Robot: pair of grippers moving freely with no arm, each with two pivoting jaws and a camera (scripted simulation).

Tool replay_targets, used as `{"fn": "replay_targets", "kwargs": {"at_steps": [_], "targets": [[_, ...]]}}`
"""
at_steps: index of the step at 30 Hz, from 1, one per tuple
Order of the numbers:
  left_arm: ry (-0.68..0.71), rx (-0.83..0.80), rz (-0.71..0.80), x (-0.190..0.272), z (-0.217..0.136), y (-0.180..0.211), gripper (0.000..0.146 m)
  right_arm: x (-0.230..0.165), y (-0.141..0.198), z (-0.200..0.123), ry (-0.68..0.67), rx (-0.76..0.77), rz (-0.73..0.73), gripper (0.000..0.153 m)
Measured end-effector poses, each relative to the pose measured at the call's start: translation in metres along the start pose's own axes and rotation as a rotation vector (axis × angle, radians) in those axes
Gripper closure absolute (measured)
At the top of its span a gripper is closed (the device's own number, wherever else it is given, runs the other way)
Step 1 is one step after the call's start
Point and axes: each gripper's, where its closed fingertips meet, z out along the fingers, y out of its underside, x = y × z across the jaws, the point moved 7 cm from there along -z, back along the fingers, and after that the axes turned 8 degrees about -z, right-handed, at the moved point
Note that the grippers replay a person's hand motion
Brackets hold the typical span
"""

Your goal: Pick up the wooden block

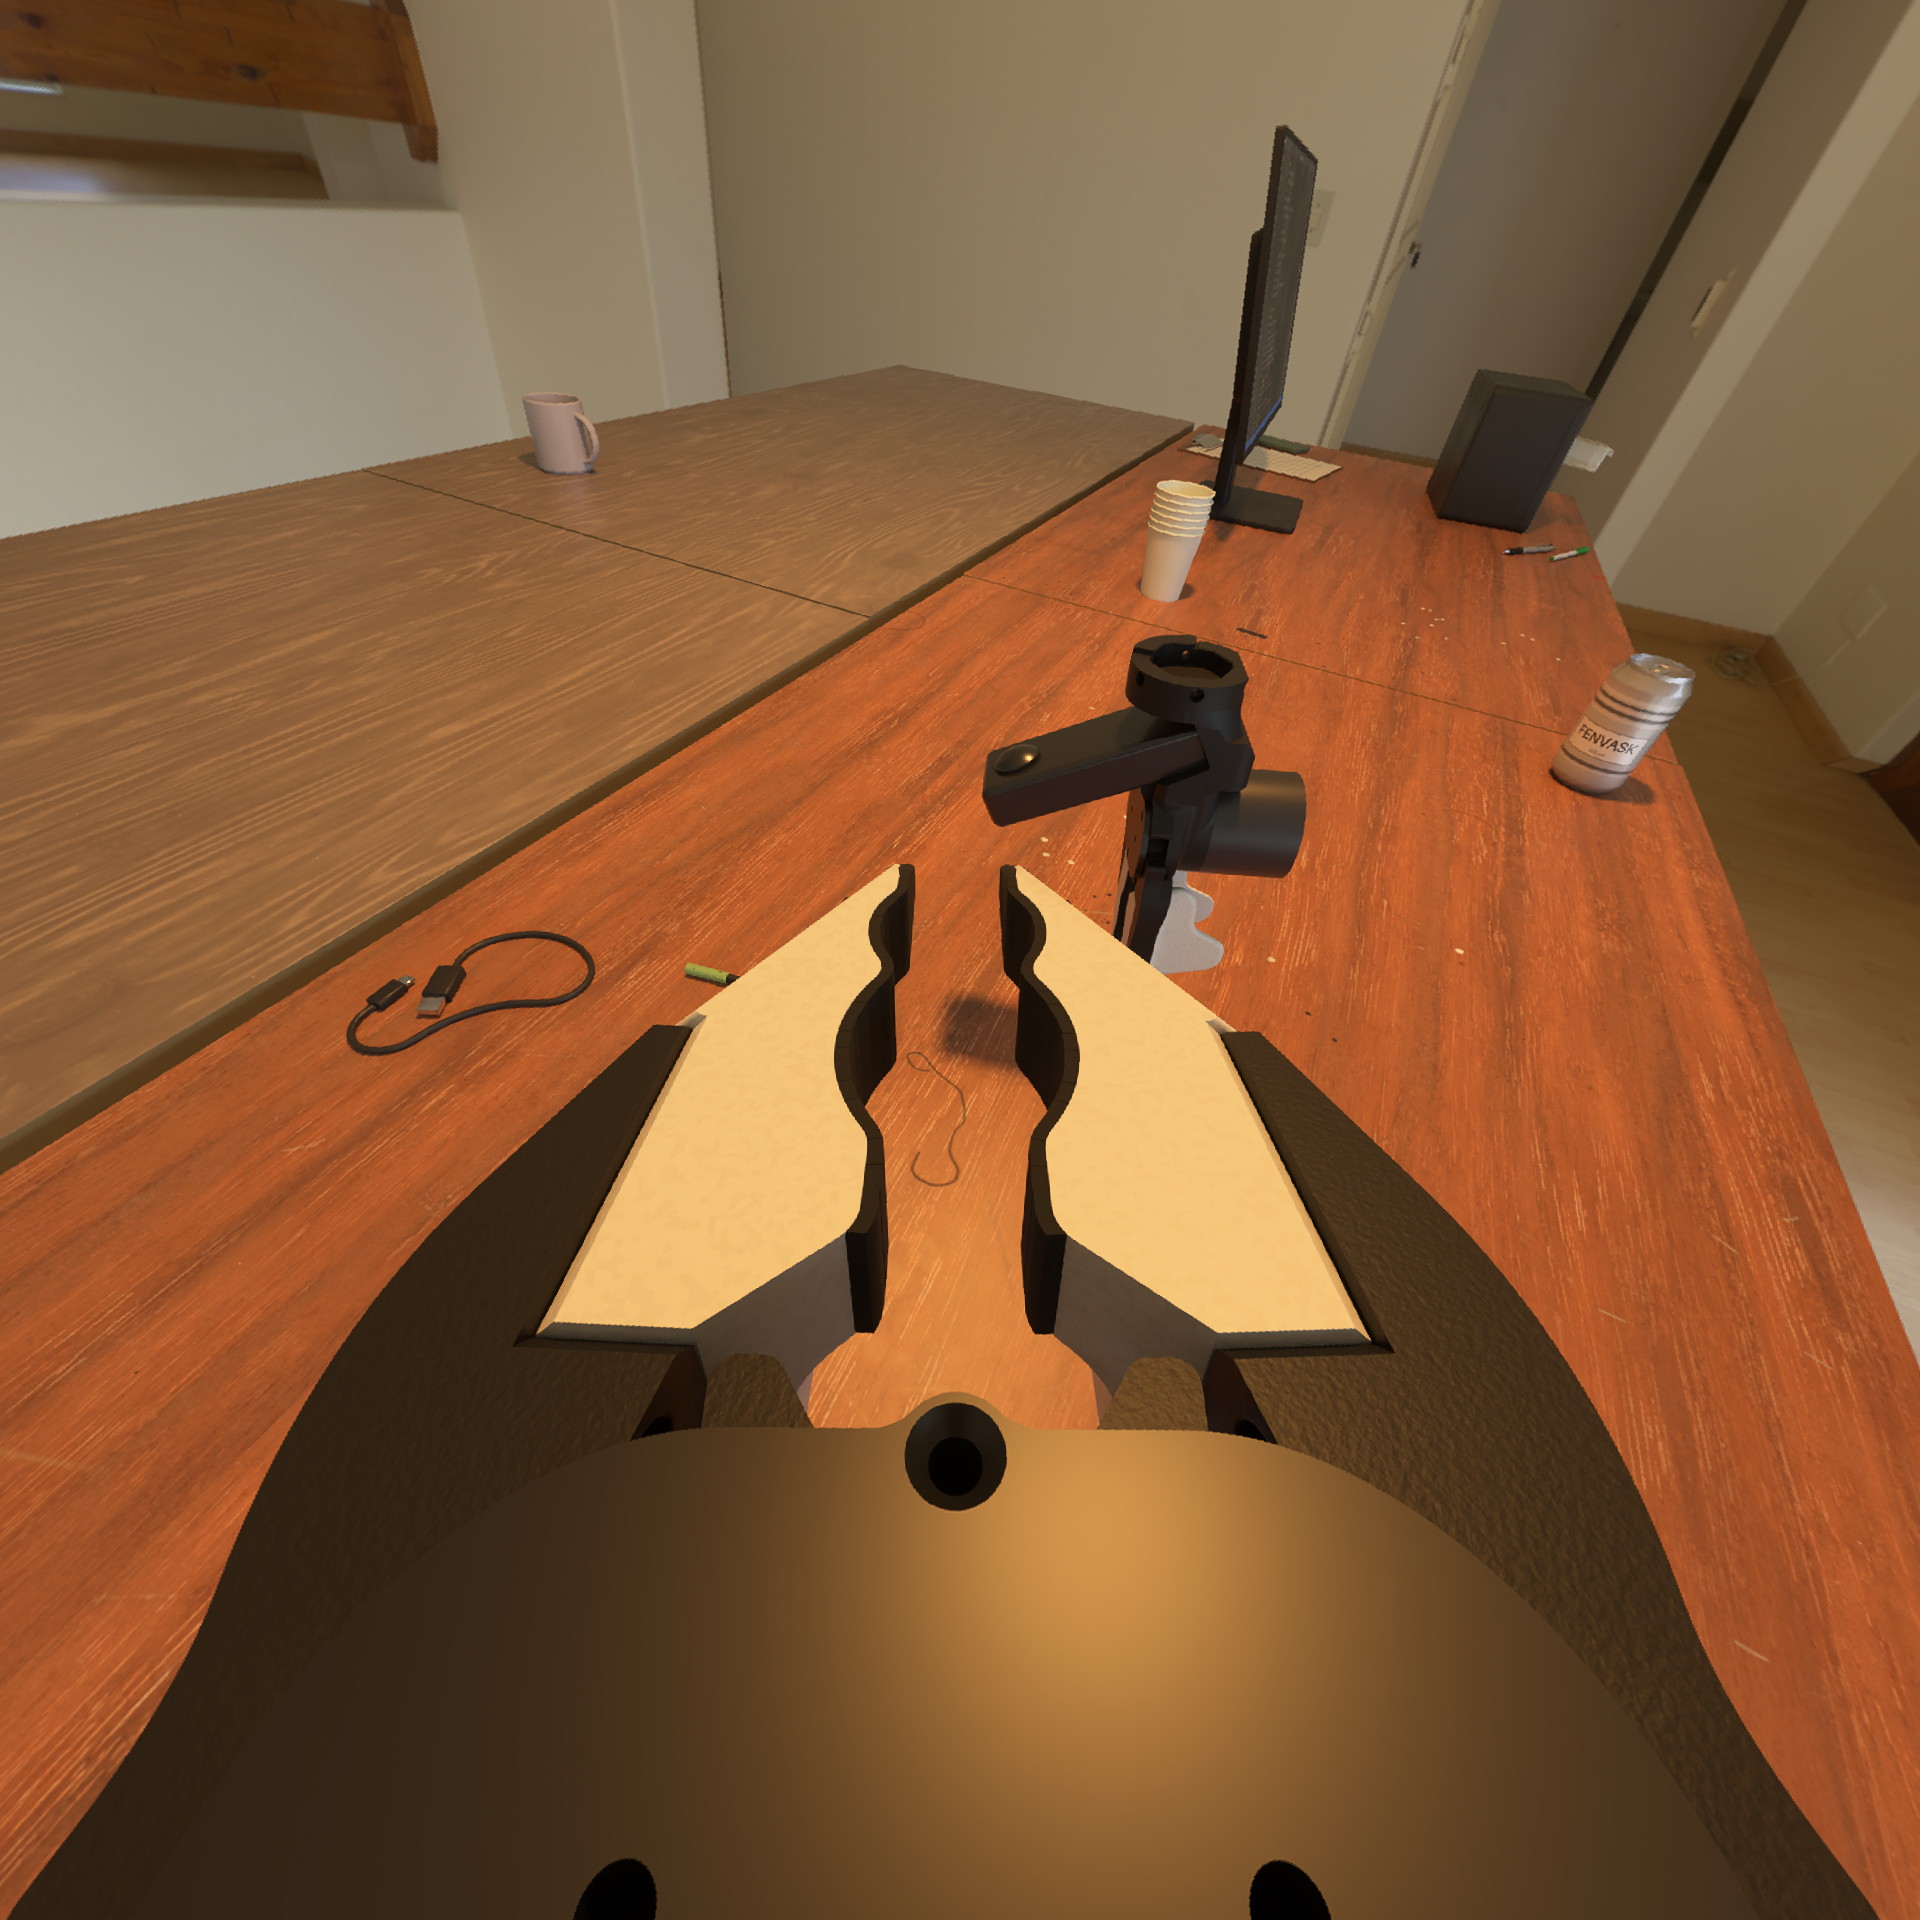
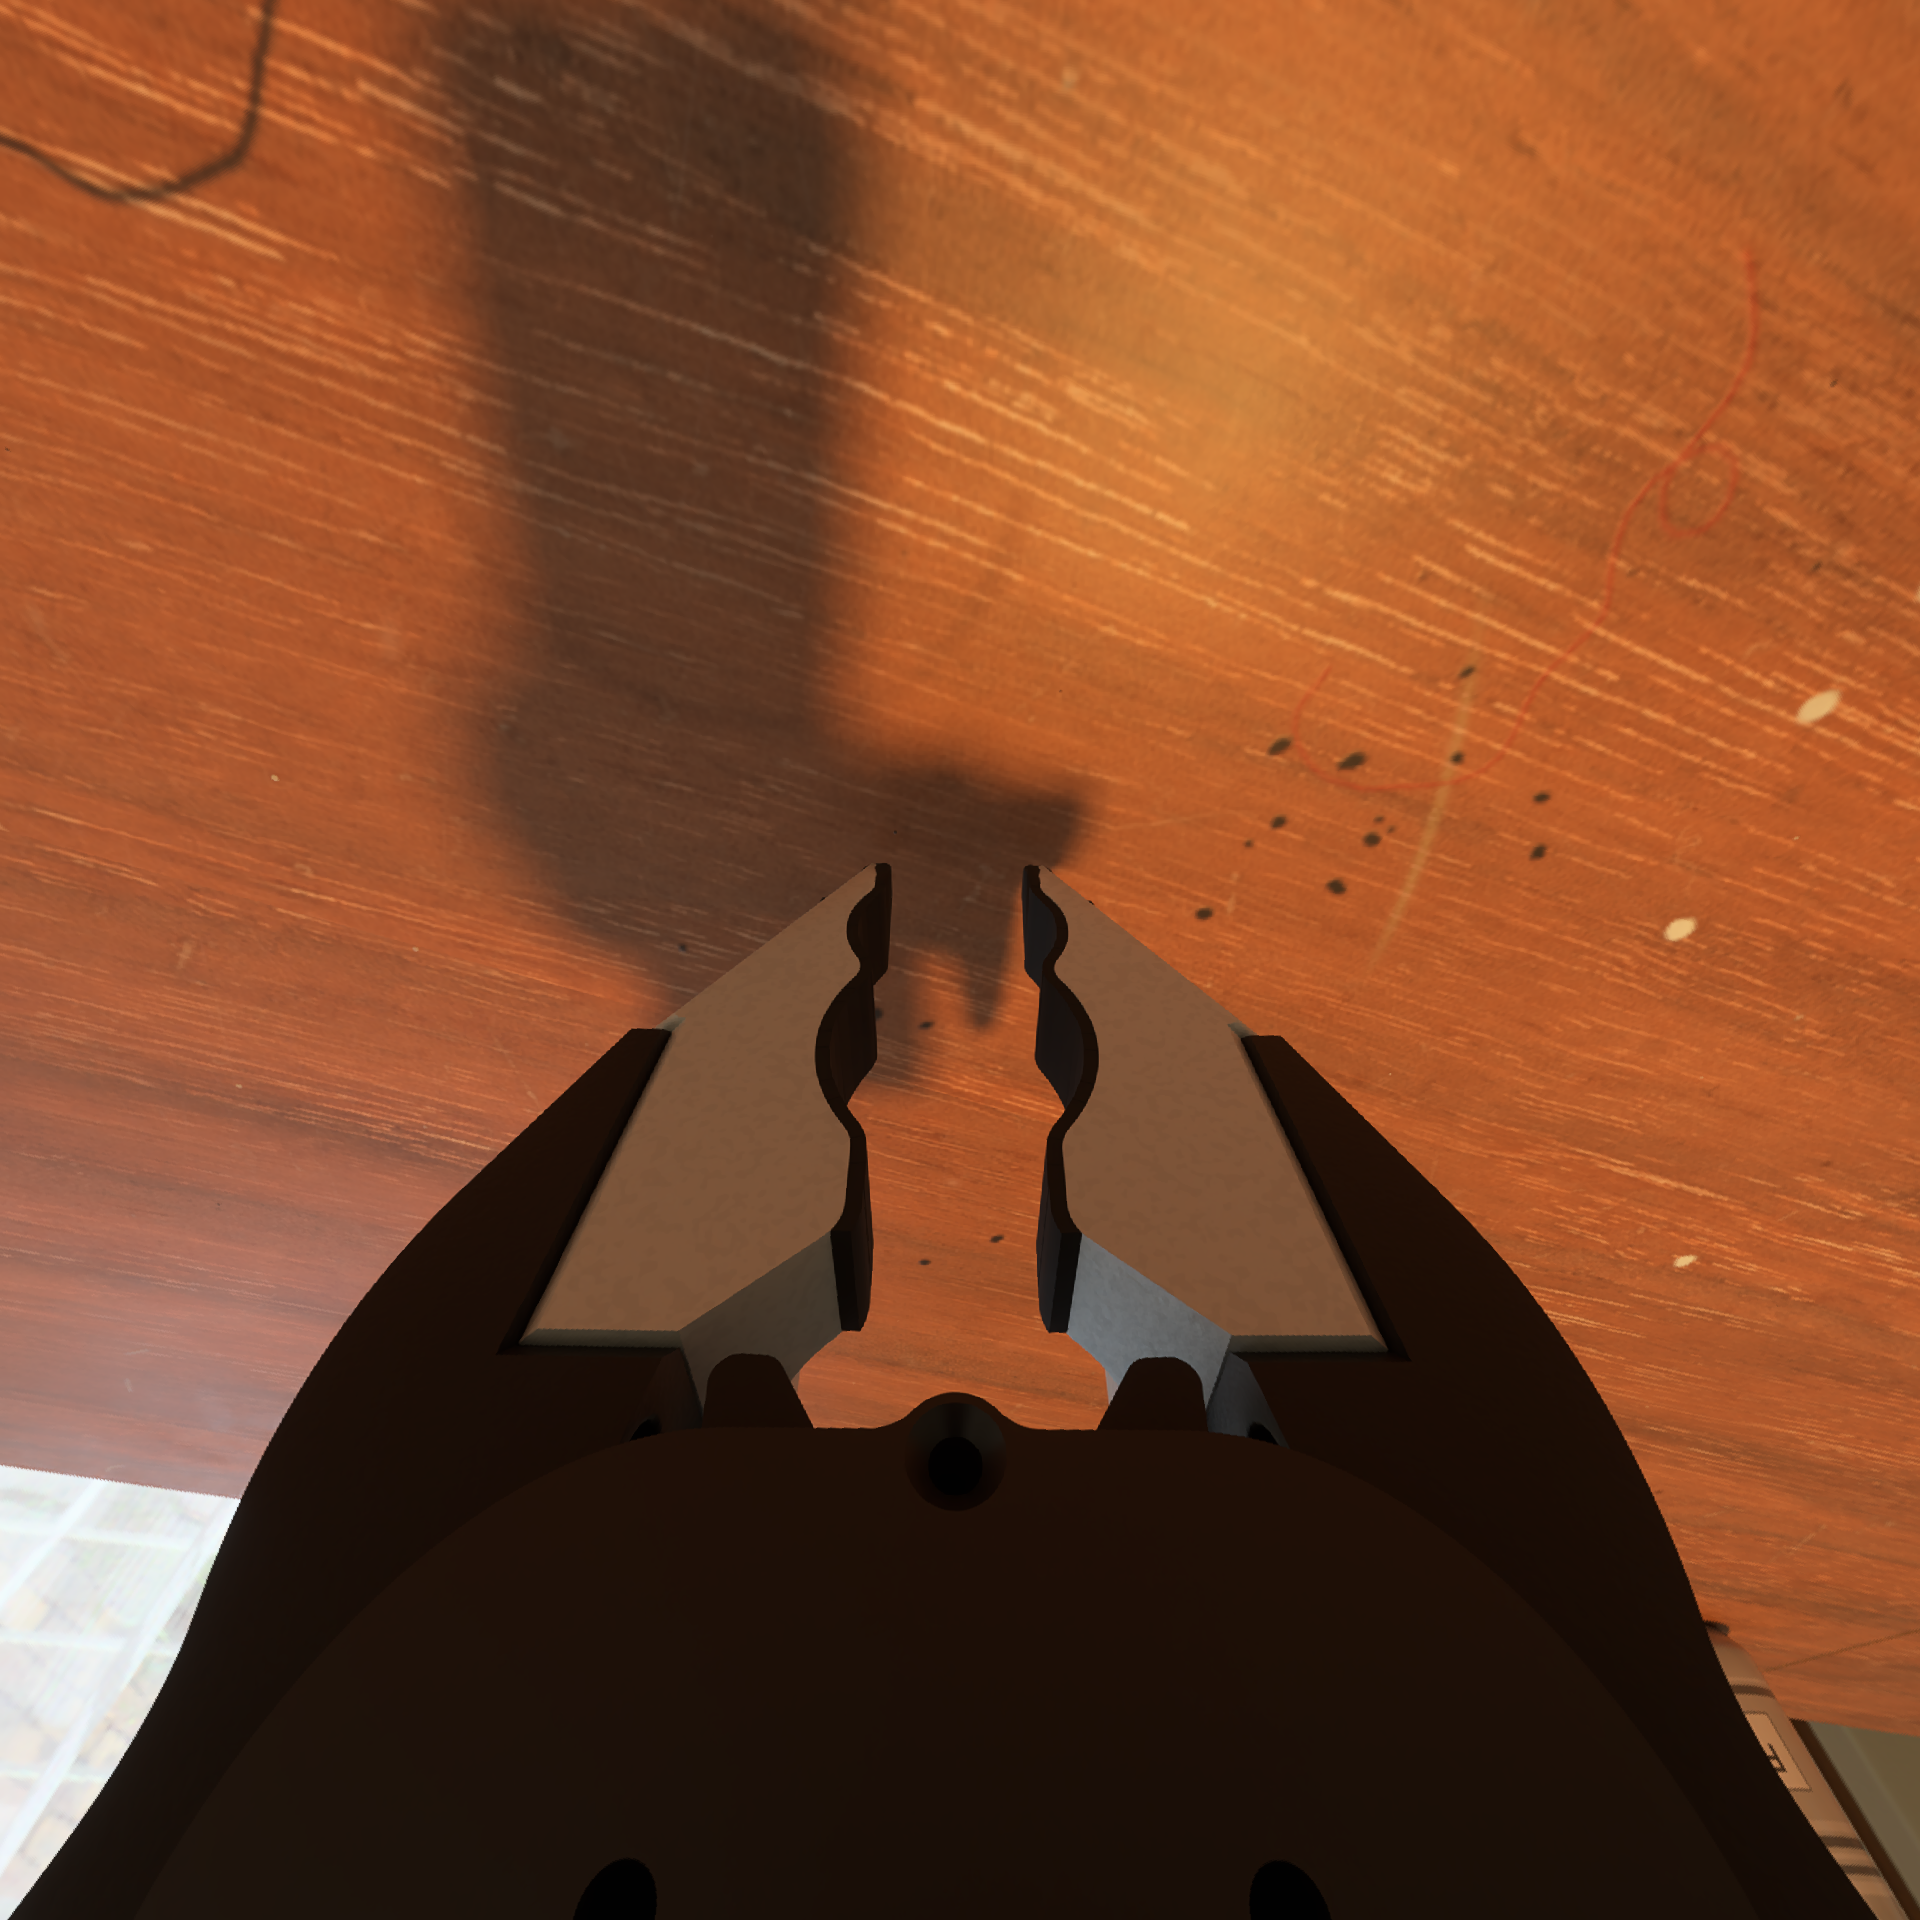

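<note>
No wooden block shows in either view. My left gripper (image 1: 957,883) hovers low over the reddish wooden table (image 1: 1455,1091), its jaws a little apart with nothing between them. My right gripper (image 2: 956,883) points steeply down at the table (image 2: 1247,416), close above it, jaws a little apart and empty. Its shadow falls on the wood just ahead of the fingertips. The right gripper also shows in the left wrist view (image 1: 1174,951), just beyond and to the right of my left fingertips.
A black USB cable (image 1: 468,992) and a green battery (image 1: 710,974) lie to the left. A stack of paper cups (image 1: 1174,540), a monitor (image 1: 1273,322), a dark box (image 1: 1507,447) and a can (image 1: 1621,722) stand farther off. A pink mug (image 1: 559,431) sits on the adjoining brown table.
</note>
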Motion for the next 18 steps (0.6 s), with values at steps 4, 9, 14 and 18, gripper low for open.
{"fn": "replay_targets", "kwargs": {"at_steps": [4,9,14,18], "targets": [[-0.004,-0.003,0.002,0.0,0.0,0.0,0.13,0.002,0.001,0.0,-0.001,0.005,-0.006,0.132],[-0.012,-0.011,0.006,-0.002,0.0,0.001,0.13,0.003,0.002,0.0,-0.011,0.008,-0.016,0.136],[-0.03,-0.01,0.017,-0.004,-0.005,-0.001,0.13,0.004,0.006,-0.003,-0.018,0.004,-0.017,0.126],[-0.042,0.008,0.014,-0.005,-0.011,-0.004,0.13,0.001,0.011,-0.021,0.025,0.043,-0.015,0.122]]}}
